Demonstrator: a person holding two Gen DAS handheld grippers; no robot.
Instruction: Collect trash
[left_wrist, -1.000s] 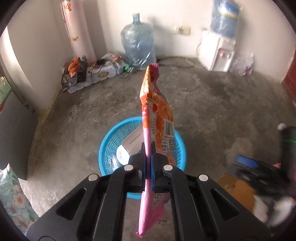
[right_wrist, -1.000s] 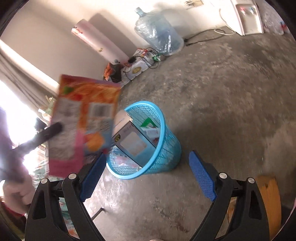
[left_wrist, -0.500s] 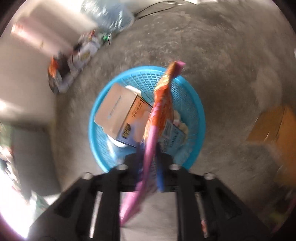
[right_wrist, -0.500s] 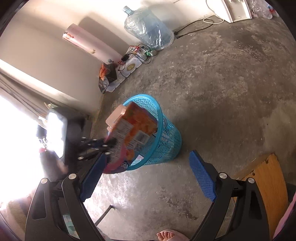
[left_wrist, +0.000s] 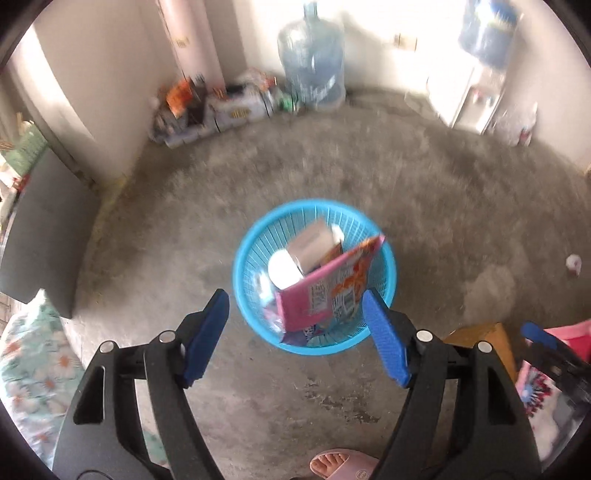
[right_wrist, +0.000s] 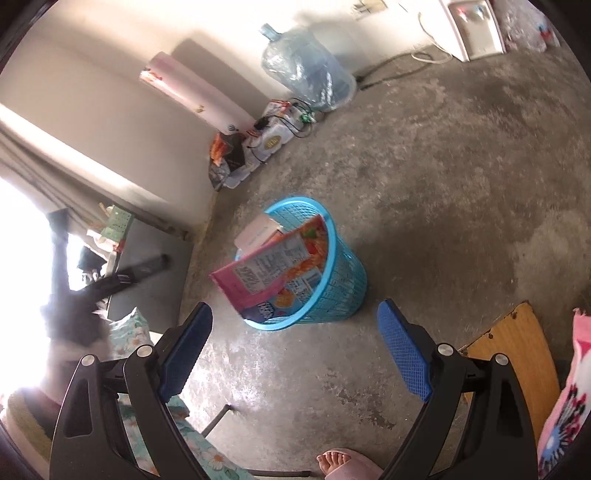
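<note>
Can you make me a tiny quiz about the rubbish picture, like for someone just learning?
1. True or false: the pink and orange snack packet sticks up out of the round blue plastic basket.
2. The left gripper, whose jaws have just been opening, holds: A) the packet B) nothing C) a box.
3. Fill in: the big clear water jug stands by the ____.

Key: 1 true. 2 B. 3 wall.

No text is legible. The snack packet (right_wrist: 271, 267) in the blue basket (right_wrist: 347, 280) carries printed panels and codes (too blurred to read).
</note>
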